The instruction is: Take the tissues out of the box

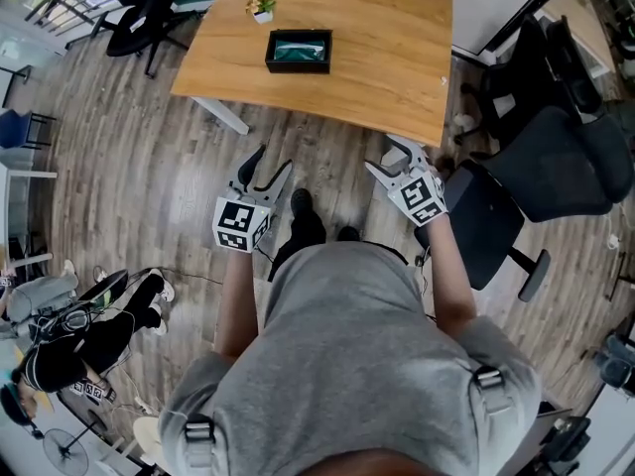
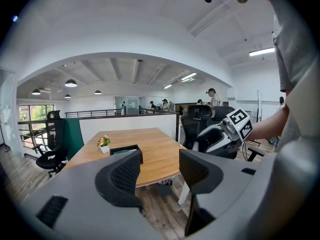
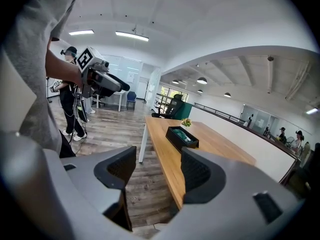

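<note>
The left gripper (image 1: 275,159) hangs short of the table's (image 1: 387,58) near edge, jaws spread and empty. The black tissue box (image 1: 298,51) sits toward the table's left edge, beside a potted plant (image 1: 262,6). The right gripper (image 1: 383,157), off the near right corner, gapes empty too.

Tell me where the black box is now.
In the head view, upper centre, the black box sits on the wooden table beside the small potted plant.

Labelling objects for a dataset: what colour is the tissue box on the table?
The tissue box is black outside, teal inside; head view best.
</note>
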A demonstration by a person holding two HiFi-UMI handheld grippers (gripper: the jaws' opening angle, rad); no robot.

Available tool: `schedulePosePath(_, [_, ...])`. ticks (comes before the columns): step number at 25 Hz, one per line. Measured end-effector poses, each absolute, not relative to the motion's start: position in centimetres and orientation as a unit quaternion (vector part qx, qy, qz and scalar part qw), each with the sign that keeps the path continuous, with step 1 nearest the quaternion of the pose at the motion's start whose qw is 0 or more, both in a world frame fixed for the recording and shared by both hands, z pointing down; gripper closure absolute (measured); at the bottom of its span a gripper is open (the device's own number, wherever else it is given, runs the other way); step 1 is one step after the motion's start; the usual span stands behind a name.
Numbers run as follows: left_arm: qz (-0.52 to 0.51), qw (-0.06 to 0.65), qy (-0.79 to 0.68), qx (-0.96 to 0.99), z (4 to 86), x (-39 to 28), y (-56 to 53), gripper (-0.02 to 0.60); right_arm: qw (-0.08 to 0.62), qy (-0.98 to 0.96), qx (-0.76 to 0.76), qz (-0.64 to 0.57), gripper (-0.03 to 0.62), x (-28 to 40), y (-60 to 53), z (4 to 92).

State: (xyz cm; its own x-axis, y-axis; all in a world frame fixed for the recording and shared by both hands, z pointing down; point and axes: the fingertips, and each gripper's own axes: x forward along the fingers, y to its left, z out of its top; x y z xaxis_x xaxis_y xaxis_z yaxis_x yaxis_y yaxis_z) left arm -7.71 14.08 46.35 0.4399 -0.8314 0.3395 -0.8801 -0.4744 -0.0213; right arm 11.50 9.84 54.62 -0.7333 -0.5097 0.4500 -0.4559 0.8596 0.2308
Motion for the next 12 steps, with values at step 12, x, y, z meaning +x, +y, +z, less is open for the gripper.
schedulePosePath(12, [0.129,0.089,-0.495,0.855,46.0,-12.6,9.1,0.336,0.271,-0.916,0.29,-0.05,0.315,8.2,6.3,54.5])
